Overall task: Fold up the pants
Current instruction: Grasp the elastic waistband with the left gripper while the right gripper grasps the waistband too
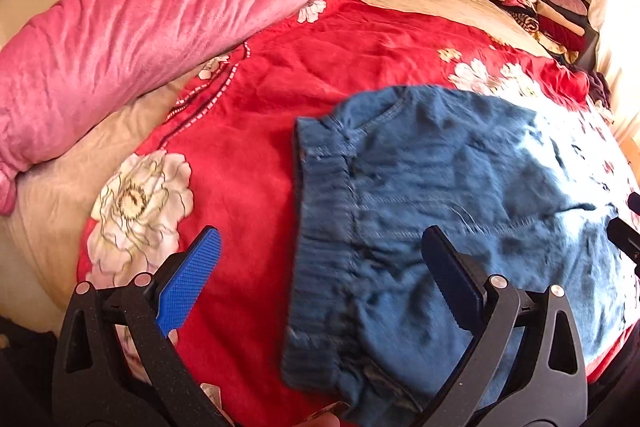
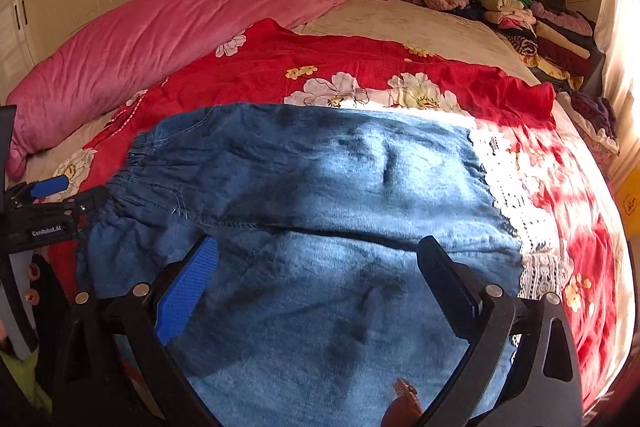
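Up front, the left wrist view shows a bed (image 1: 60,195) under a red floral blanket (image 1: 320,67); blue pants (image 1: 460,187) lie toward its near right edge. Left claw (image 1: 320,247) gapes wide, empty, over their waistband. Likewise the right wrist view: right claw (image 2: 316,259) wide open, empty, above the pants (image 2: 320,187).

Black left gripper (image 1: 320,259), right gripper (image 2: 318,263): blue ribbed pads, silver screws.

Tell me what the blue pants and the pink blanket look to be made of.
Blue pants: likely soft, washed denim, matte; visible topstitched seams, gathered elastic waistband, white lace hem trim.
Pink blanket: probably plush fleece or velvet; its nap shows a soft sheen along the wrinkles.
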Demonstrator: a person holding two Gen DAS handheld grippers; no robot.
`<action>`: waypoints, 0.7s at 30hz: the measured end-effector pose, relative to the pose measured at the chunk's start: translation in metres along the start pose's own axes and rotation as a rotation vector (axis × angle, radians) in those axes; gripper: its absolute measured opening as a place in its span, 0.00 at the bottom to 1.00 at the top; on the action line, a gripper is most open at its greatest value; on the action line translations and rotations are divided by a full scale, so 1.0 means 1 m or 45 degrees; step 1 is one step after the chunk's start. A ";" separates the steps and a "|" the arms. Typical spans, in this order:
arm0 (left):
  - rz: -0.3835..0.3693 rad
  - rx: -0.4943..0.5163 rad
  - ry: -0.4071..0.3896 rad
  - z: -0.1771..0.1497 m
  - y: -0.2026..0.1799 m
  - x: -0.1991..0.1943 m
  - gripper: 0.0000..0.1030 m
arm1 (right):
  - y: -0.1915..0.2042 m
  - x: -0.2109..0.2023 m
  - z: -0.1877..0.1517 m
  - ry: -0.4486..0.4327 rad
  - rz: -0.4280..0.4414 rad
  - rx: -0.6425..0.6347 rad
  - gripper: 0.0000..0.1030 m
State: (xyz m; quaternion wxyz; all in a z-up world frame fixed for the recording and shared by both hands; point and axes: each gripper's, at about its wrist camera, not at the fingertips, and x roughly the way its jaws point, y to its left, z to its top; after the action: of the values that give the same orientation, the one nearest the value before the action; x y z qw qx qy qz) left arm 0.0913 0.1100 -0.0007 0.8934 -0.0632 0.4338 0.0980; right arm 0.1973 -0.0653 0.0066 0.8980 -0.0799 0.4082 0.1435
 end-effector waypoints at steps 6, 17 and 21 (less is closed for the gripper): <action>0.004 -0.030 0.028 0.025 0.017 0.019 0.91 | 0.006 0.021 0.033 -0.012 0.008 -0.065 0.96; -0.078 -0.050 0.134 0.065 0.034 0.081 0.91 | 0.008 0.098 0.087 0.071 0.110 -0.131 0.96; -0.133 -0.025 0.136 0.071 0.028 0.096 0.91 | 0.012 0.125 0.099 0.119 0.159 -0.149 0.96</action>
State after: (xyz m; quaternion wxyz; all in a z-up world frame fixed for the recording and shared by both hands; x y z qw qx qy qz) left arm 0.1970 0.1633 -0.0331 0.8722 -0.0995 0.4761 0.0521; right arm 0.3421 -0.0040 -0.0235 0.8610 -0.1132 0.4449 0.2190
